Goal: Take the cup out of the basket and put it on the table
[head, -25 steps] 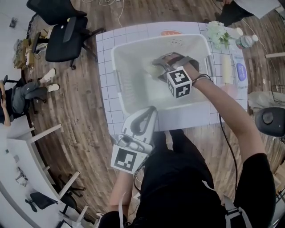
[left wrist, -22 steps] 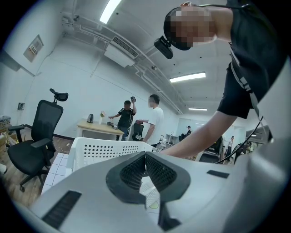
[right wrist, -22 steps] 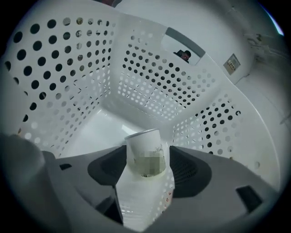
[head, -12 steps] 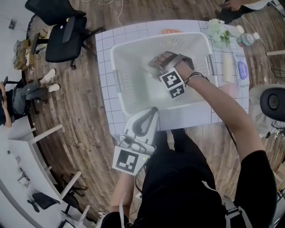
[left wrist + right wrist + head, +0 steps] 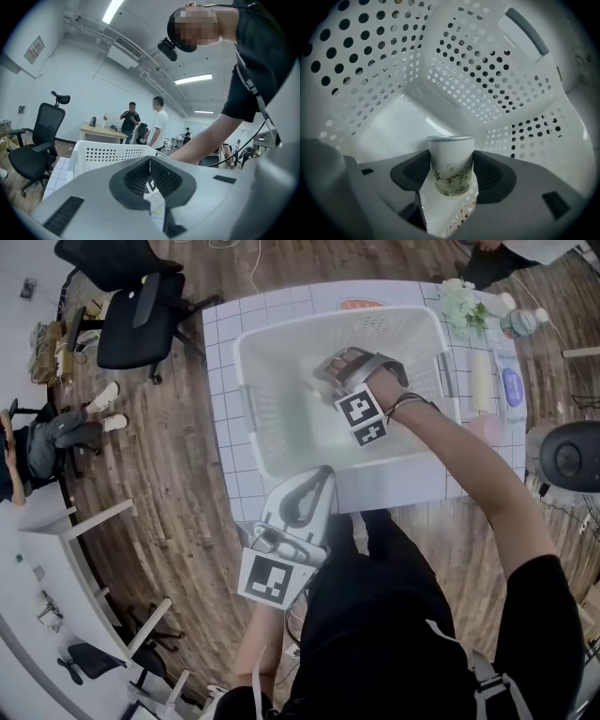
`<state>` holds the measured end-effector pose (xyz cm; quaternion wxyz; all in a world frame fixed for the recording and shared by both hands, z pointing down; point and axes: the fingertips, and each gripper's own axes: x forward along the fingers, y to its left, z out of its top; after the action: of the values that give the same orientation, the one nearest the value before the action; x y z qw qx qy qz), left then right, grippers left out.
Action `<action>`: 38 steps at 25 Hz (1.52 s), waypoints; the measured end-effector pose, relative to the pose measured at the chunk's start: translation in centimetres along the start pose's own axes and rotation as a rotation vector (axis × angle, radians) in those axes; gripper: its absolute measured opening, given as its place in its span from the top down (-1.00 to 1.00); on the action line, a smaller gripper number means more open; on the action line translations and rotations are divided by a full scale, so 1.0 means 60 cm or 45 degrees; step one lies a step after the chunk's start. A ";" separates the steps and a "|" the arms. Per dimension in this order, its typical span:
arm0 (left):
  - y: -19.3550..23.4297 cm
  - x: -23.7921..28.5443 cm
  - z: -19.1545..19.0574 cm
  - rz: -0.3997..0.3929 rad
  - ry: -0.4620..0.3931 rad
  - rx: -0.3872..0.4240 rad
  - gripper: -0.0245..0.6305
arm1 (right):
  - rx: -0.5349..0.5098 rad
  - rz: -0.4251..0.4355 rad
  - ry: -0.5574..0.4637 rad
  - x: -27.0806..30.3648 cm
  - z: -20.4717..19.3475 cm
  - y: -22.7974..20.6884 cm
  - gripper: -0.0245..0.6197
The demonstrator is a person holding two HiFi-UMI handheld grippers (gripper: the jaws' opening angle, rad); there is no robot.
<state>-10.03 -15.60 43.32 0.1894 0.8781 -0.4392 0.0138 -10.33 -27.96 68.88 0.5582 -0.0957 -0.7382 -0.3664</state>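
Note:
A white cup [image 5: 451, 164] with a bamboo print stands upright between the dark pads of my right gripper [image 5: 451, 172], which touch it on both sides, so the gripper is shut on it. This happens inside the white perforated basket [image 5: 478, 70]. From the head view the right gripper [image 5: 330, 373] reaches down into the basket [image 5: 246, 362] on the gridded table [image 5: 221, 343], and the cup is hidden under it. My left gripper [image 5: 317, 476] rests at the table's near edge outside the basket, its jaws [image 5: 150, 161] together on nothing.
Right of the basket lie white flowers [image 5: 461, 306], a plastic bottle [image 5: 520, 324] and a pale tube [image 5: 479, 381]. A black office chair [image 5: 141, 315] stands on the wooden floor at left. Two people [image 5: 131, 119] stand far off in the left gripper view.
The right gripper has shifted a little to the left and farther into the basket. The left gripper has stayed where it was.

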 end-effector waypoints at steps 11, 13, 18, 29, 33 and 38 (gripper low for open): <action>-0.003 -0.007 0.008 0.008 -0.020 0.012 0.89 | 0.235 -0.112 -0.121 -0.060 0.010 -0.040 0.01; -0.007 -0.008 0.012 0.005 -0.025 0.020 0.89 | 0.307 -0.149 -0.161 -0.085 0.012 -0.057 0.01; -0.019 -0.008 0.025 -0.002 -0.052 0.036 0.89 | 0.480 -0.244 -0.262 -0.160 0.015 -0.097 0.01; -0.058 -0.010 0.043 -0.041 -0.081 0.132 0.89 | 0.794 -0.371 -0.458 -0.308 0.025 -0.119 0.01; -0.070 -0.012 0.047 -0.044 -0.088 0.136 0.89 | 0.919 -0.421 -0.543 -0.358 0.027 -0.119 0.01; -0.089 -0.017 0.056 -0.039 -0.110 0.150 0.89 | 1.060 -0.489 -0.653 -0.423 0.030 -0.107 0.01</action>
<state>-7.00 -13.10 38.28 0.1185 0.8941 -0.4319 -0.0010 -6.10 -24.58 43.19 0.2732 0.1847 -0.9384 -0.1027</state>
